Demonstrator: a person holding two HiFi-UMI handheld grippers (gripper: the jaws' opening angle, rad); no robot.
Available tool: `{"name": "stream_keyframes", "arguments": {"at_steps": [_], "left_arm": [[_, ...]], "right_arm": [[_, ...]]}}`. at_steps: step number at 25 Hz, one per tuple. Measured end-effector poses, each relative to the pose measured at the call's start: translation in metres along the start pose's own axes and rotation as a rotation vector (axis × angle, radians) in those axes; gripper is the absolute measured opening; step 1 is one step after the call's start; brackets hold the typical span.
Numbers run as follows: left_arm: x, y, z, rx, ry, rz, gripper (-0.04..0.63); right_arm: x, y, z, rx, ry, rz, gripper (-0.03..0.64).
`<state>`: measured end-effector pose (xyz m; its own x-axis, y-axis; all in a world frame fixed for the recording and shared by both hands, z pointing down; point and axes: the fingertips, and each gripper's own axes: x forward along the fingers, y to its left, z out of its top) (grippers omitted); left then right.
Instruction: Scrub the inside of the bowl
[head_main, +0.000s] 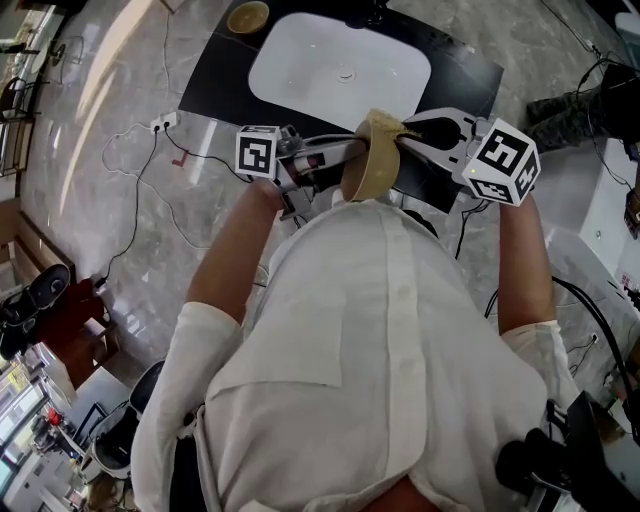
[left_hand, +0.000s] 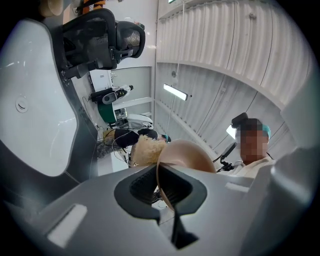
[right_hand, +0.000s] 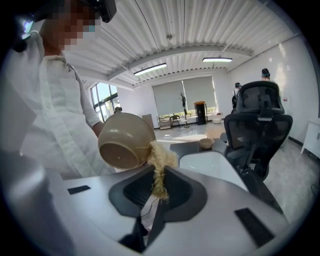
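**With the bowl hung on edge, the scrubber waits at its rim**

As I hold it, the bowl (head_main: 366, 170) is in the air in front of my chest, clear of the dark surface (head_main: 215, 88) and nearer me than the white sink (head_main: 300, 60) set into it.

- Left hand-held gripper (left_hand: 168, 192): jaws pinched onto the bowl's rim, wall between the pads. The bowl stands nearly edge-on from this side, with its rounded outside bulging to one flank.
- Right hand-held gripper (right_hand: 159, 192): jaws closed on the tail of the fibrous scrubber (right_hand: 160, 159). Its loose tuft stands up out of them and touches the bowl at the rim.
- The right gripper view shows the bowl's underside and foot ring, not the hollow. I judge the mouth opens away from that gripper, on the far side of the rim where the tuft sits.
- I cannot tell from any view whether the fibres already reach inside.

Judgement: the right hand is the working one and the left only steadies. The scrubber has to go over the rim and down into the hollow, or the left wrist has to roll the mouth round to meet it. The rim pinch is narrow, so hard scrubbing could lever the bowl in the pads.
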<state>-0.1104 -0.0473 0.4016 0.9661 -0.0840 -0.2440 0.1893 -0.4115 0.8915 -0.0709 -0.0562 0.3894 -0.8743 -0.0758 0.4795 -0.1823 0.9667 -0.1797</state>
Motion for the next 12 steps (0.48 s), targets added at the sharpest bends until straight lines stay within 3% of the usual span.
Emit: {"name": "stream_keyframes", "arguments": {"at_steps": [5,12], "left_arm": [[-0.008,0.001,-0.002,0.001,-0.002,-0.002,0.015],[-0.025,0.009,-0.004,0.008,-0.007,0.053,0.015]], "right_arm": [[0.000,0.009,0.016,-0.011,-0.058,-0.005,0.051],[-0.010,0.032,0.046,-0.022,-0.191,-0.001,0.051]]}}
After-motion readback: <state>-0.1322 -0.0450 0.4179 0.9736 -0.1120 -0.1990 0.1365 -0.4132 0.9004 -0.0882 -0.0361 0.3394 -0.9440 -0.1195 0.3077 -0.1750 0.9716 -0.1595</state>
